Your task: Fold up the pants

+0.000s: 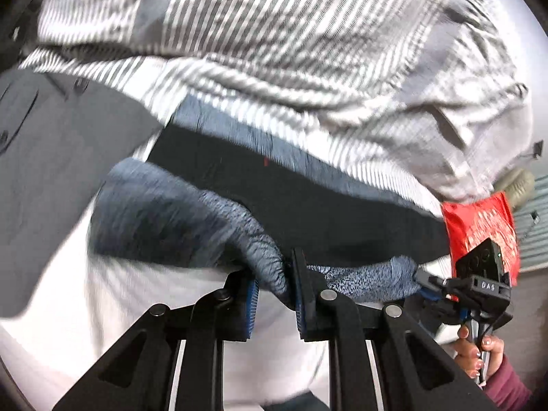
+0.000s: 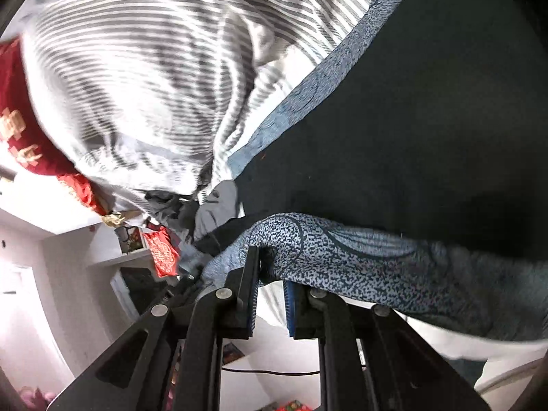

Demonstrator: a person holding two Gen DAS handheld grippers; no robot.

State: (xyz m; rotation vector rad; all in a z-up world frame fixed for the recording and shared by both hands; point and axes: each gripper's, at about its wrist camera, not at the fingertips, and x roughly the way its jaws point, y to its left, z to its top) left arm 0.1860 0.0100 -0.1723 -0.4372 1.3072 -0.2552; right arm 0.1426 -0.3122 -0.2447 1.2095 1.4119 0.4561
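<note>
While the left wrist cam looks down its own fingers, the left gripper point(image 1: 274, 287) has a bunched fold of the pants' blue-speckled band point(image 1: 267, 267) pinched between its pads — jaws only partly closed, fabric filling the gap. The pants point(image 1: 308, 205), dark w/ that blue trim, hang stretched across the frame toward the right gripper point(image 1: 428, 282), whose tip bites the far end of the same band. A hand point(image 1: 479, 349) w/ painted nails grips its handle. Behind: a striped grey-and-white duvet point(image 1: 274, 34) and a red bag point(image 1: 479, 229); white sheet point(image 1: 137, 308) below.

Over to the right wrist cam — the right gripper point(image 2: 270, 294) sits w/ the speckled band draped over and between its fingertips, jaws a fair way apart, cloth caught at the tips. Dark pants fabric fills the upper right, blue edge running diagonally. Striped duvet upper left, red bag at left.
</note>
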